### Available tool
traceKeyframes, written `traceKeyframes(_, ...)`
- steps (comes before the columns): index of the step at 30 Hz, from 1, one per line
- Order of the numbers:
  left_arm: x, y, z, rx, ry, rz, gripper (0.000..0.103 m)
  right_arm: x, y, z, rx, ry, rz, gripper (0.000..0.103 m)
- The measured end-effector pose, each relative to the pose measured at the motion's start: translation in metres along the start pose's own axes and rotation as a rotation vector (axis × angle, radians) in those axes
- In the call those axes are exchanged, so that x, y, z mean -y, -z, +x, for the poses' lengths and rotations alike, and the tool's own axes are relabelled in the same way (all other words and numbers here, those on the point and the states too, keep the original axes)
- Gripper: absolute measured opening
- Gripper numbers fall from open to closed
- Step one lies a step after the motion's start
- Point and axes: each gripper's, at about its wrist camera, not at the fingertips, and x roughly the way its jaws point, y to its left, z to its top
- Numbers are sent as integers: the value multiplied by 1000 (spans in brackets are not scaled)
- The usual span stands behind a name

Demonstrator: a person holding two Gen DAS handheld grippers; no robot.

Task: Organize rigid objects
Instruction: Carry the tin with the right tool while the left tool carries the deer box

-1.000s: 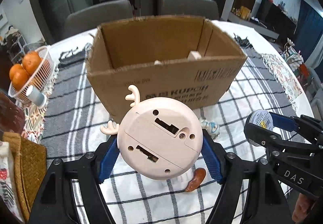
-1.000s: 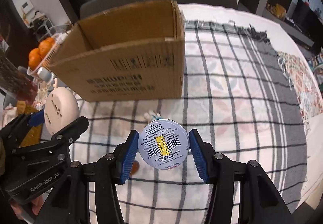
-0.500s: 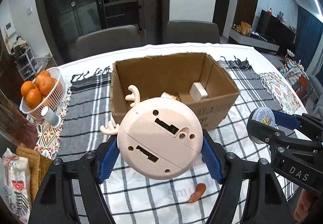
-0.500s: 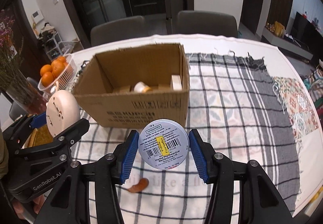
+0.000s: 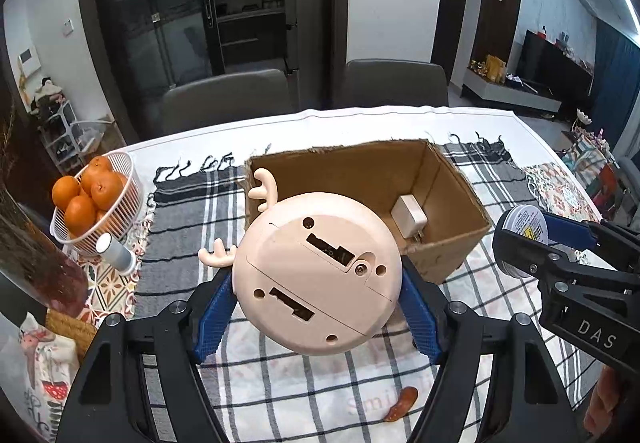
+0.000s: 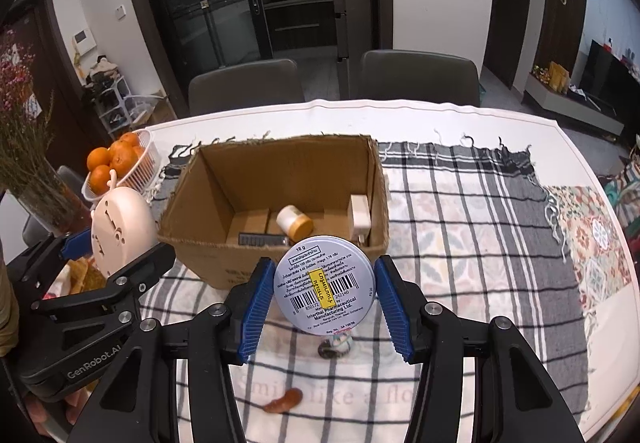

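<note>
Both grippers have risen since a second ago: the cardboard box (image 6: 280, 211), which then filled our view side-on, now sits lower and we look down into it.

We see a round table (image 6: 420, 115) with a white cover, and over it a grey-and-white checked cloth (image 6: 480, 227) with fringed ends. A patterned floral cloth (image 6: 592, 239) lies at the right edge. At the left stands a white basket of oranges (image 5: 92, 199), a small grey and white cylinder (image 5: 116, 251) lying against it. Two grey chairs (image 6: 420, 77) stand behind the table, with dark glass doors (image 6: 224, 3) beyond and a television unit (image 5: 556, 63) at the far right.

Our left gripper (image 5: 316, 307) is closed on a pale pink round toy with antlers (image 5: 316, 275), its underside towards us, blue pads pressed on both sides. Our right gripper (image 6: 324, 295) is clamped on a round silver tin (image 6: 324, 283) with a barcode label. Both are held in the air in front of the box.

Inside the box lie a white charger (image 6: 360, 219) against the right wall, a white and amber jar (image 6: 294, 221), and a dark flat item (image 6: 264, 240) that we cannot identify. The toy hides most of the box floor in the left view. On the cloth, a small reddish-brown piece (image 6: 284, 401) and a little figure (image 6: 336, 345), half hidden under the tin, are too small to name. Dried flowers (image 6: 24, 147) at the left are cut off by the frame.
</note>
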Motion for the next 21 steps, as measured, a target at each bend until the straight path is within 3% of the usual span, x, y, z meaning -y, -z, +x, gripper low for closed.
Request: traceKeyframes(21, -16, -35, 35, -37, -11, 1, 75, -7, -46, 40, -28, -37, -44, 52)
